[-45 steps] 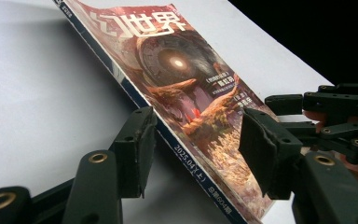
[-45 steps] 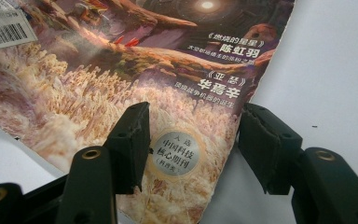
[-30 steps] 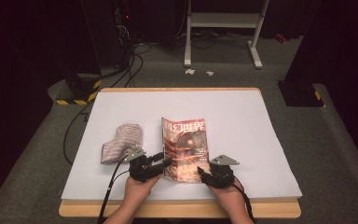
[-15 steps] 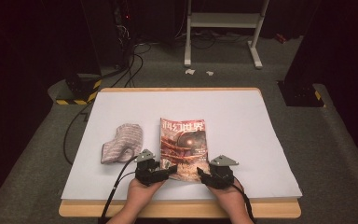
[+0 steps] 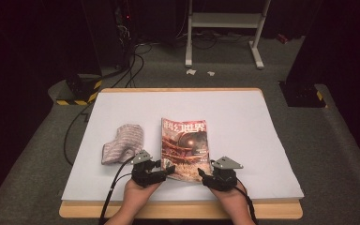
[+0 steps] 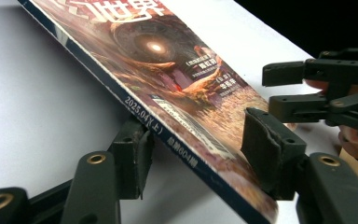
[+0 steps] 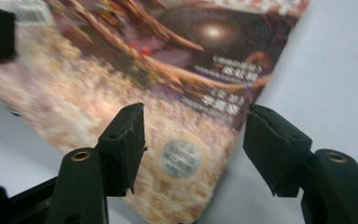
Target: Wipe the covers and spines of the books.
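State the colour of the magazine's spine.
Dark blue with white print, clearest in the left gripper view: magazine's spine.

A lab: dark room, white-topped table, floor cables, hazard-striped block, metal stand.

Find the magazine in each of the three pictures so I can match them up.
High view: the magazine lies near the middle of the white table, just ahead of both hands.
Left gripper view: it runs from upper left to lower right, spine edge between the jaws.
Right gripper view: it covers the upper left and middle, blurred, behind the jaws.
Shared landmark: the glowing round spot on its cover.
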